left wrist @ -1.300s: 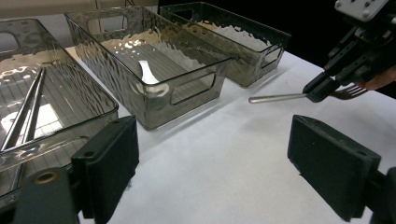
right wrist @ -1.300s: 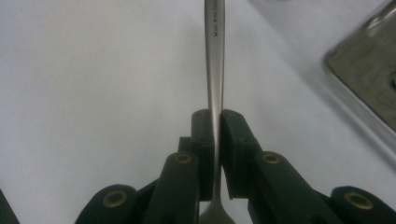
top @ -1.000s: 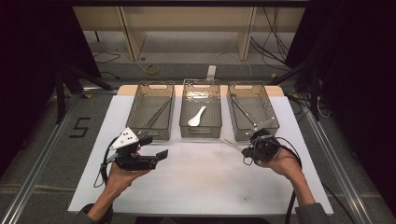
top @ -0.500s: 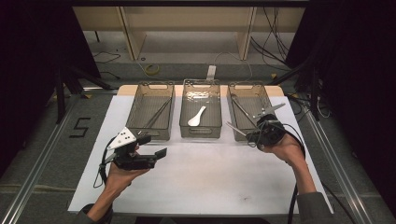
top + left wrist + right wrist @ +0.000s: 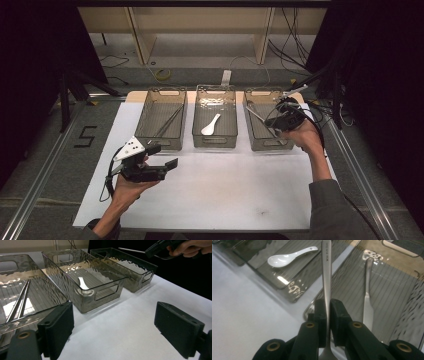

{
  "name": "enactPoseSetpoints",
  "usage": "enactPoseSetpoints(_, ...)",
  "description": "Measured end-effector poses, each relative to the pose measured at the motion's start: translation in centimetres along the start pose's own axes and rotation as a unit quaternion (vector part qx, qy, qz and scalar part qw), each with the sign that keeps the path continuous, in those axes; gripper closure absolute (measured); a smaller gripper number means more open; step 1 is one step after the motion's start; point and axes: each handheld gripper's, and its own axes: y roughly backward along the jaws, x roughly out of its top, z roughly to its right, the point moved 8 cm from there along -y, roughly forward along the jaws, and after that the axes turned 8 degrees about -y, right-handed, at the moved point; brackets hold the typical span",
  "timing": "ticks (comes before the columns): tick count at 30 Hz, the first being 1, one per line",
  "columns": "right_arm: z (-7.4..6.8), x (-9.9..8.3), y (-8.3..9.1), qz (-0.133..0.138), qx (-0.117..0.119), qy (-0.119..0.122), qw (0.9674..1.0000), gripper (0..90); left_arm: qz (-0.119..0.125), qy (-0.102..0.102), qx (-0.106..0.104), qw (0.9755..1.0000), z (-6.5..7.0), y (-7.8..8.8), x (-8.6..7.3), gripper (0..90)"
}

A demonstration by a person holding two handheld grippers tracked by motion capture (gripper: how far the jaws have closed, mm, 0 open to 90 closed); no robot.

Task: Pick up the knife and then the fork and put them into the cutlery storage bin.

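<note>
The right gripper (image 5: pixel 327 315) has its black jaws clamped flat on the slim handle of a silver metal utensil (image 5: pixel 326 270), which runs straight up from between the pads; its head is cut off at the lower edge of the right gripper view, so it may be a fork or a spoon, I cannot tell which. In the high view the right gripper (image 5: pixel 280 120) hangs over the right-hand smoked clear plastic bin (image 5: pixel 260 142), with the utensil's handle reaching across that bin's near half. On the bin's ribbed floor lies a silver table knife (image 5: pixel 368 302), just beside the held handle and apart from it.

Next to that bin on its left stands the middle bin (image 5: pixel 215 142), holding a white ceramic spoon (image 5: pixel 210 125). Farther left again, the third bin (image 5: pixel 161 142) holds a pair of metal chopsticks (image 5: pixel 18 302).

The left gripper (image 5: pixel 162 157) rests low over the white table sheet (image 5: pixel 225 195), well apart from the right-hand bin, its jaws spread wide with nothing between them
</note>
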Motion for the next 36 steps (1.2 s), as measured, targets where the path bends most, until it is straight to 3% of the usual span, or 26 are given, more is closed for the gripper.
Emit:
enactPoseSetpoints(11,2.4,1.8,-2.4,-0.005,-0.013,-0.045,0.9989,84.9,0.000,0.000,0.000,1.0000,0.0,0.1,0.0,15.4)
enactPoseSetpoints(23,4.2,2.8,-4.5,-0.008,-0.031,-0.077,0.9965,84.9,0.003,0.004,0.000,1.0000,-0.1,0.0,0.0,15.4)
enactPoseSetpoints(36,5.4,2.7,-5.8,-0.013,-0.045,-0.095,0.9944,84.9,0.006,0.004,0.001,1.0000,-0.1,0.2,0.1,15.4)
